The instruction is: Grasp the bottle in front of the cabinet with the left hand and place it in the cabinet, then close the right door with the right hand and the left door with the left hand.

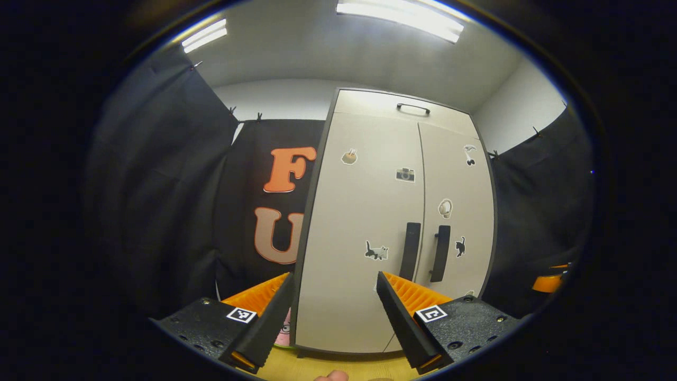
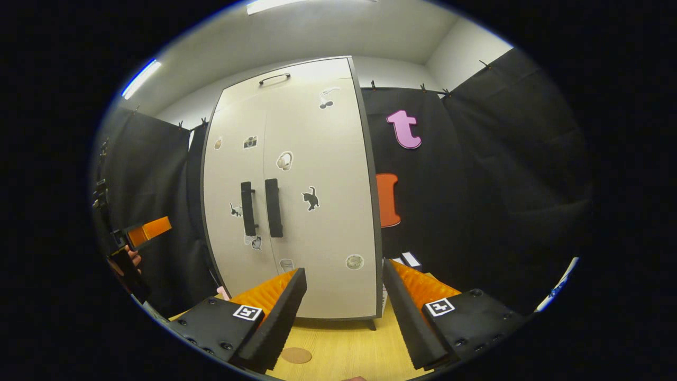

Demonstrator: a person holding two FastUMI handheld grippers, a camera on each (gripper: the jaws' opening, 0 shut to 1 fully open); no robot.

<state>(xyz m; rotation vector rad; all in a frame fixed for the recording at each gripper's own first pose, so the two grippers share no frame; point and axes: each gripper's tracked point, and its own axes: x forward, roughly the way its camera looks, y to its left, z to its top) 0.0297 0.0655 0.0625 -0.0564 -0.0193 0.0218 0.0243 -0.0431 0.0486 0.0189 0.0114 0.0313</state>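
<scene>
Black-curtained booth, wooden bench (image 2: 344, 349): cabinet (image 2: 296, 190) with both doors seemingly shut, left gripper (image 1: 333, 317) and right gripper (image 2: 344, 317) spread apart, empty; risk: unlatched door drifting open.

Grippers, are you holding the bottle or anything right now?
No. The left gripper and the right gripper are both open with nothing between their fingers. The cabinet stands ahead with both doors shut.
</scene>
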